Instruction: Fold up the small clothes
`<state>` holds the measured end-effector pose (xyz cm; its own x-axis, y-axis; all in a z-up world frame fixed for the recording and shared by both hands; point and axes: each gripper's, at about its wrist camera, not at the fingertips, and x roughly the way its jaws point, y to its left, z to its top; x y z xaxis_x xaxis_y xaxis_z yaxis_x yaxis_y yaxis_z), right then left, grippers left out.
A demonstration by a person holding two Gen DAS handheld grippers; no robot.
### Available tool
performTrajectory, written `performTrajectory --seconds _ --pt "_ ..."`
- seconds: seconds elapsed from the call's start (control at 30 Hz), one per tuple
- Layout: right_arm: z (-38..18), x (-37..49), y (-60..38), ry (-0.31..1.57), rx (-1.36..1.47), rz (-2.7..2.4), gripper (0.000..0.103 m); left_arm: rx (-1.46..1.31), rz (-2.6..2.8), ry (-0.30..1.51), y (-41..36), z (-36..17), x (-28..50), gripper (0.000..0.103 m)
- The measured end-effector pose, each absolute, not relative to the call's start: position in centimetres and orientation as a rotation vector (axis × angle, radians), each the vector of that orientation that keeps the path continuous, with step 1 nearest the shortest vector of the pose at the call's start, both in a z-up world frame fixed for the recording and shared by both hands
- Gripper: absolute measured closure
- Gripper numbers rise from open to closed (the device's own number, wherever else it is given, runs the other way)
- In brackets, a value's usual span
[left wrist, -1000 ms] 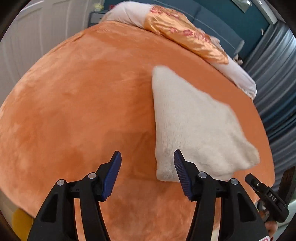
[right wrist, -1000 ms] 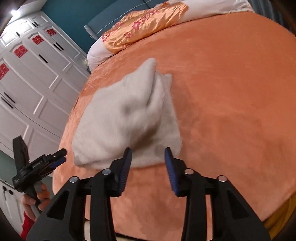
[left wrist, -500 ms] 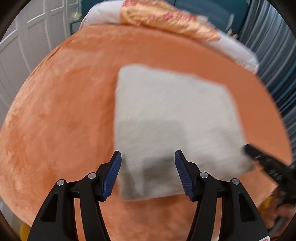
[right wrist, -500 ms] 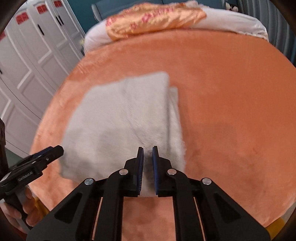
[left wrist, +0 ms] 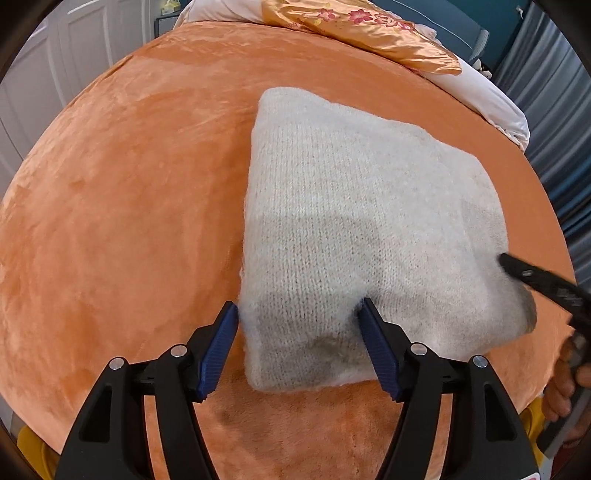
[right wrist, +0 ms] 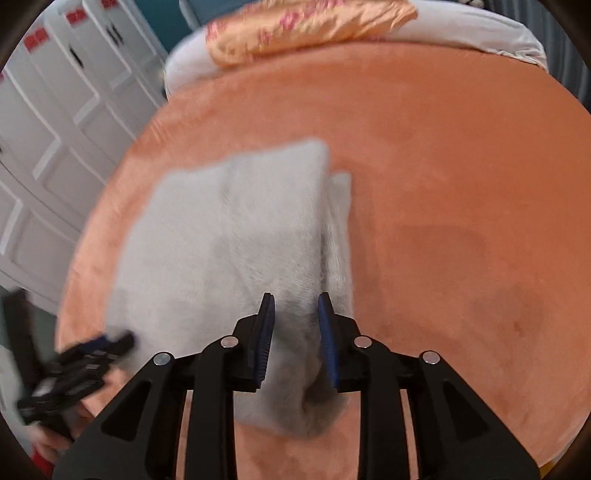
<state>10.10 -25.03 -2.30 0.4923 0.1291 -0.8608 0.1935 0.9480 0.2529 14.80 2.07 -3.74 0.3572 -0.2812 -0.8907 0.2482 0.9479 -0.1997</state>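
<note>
Here, a cream-white fuzzy knitted garment (left wrist: 354,236), folded into a thick, roughly square bundle, lies on a plush orange velvet bedspread (left wrist: 122,206), near the bedspread's near edge. In the right wrist view the same garment (right wrist: 229,251) is blurred, and a narrower under-layer sticks out along its right side, resting on the orange cover (right wrist: 461,206).

The left gripper (left wrist: 297,334) has its black arms and blue ribbed pads spread wide. They straddle the near left corner of the garment: the left pad (left wrist: 221,350) sits just at the garment's left edge, and the right pad (left wrist: 376,350) presses into the knit on top. Nothing is pinched between them.

The right gripper (right wrist: 295,334) stands at the garment's near right corner with a gap between its blue pads, narrower than the left gripper's. A hump of grey-shadowed knit fills that gap and bulges below the fingers; whether the pads actually grip it cannot be told from the blurred picture. From the left wrist view, this gripper's black tip (left wrist: 532,277) touches the garment's right corner.

Beyond the garment, at the far end of the bedspread, lies a shiny orange satin pillow with pink flowers (left wrist: 362,33) on a long white bolster (left wrist: 495,103). To the left of the bedspread stand white panelled wardrobe doors (right wrist: 48,122).
</note>
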Motion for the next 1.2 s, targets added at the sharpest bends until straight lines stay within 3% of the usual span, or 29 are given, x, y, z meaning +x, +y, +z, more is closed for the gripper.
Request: performTrajectory --seconds 0.07,0.17,0.27,0.53,0.77,1.03,1.2 --pt "-2.0 9.9 -25.5 1.032 0.351 -0.051 0.096 -0.010 -0.340 1.149 2.0 -3.7 14.6 0.035" --pt "-3.4 9.8 -26.3 1.053 0.368 -0.073 0.098 0.022 -0.337 1.147 1.8 -4.1 14.3 0.032" --pt "-4.3 9.9 -26.1 1.065 0.346 -0.083 0.097 0.055 -0.322 1.151 1.1 -4.8 14.1 0.030" --pt "2.4 4.2 -24.3 0.931 0.340 -0.081 0.096 0.125 -0.270 1.102 0.5 -2.8 12.8 0.031" --pt "-3.3 3.3 -23.8 1.087 0.236 -0.120 0.097 0.162 -0.236 1.127 -0.2 -3.7 12.2 0.031" --pt "2.0 -0.5 -23.3 0.958 0.267 -0.115 0.096 0.158 -0.226 1.095 -0.6 -1.6 9.9 0.032" --pt "1.3 -2.8 -21.8 0.965 0.255 -0.137 0.094 0.158 -0.212 1.079 -1.2 -1.2 7.5 0.029"
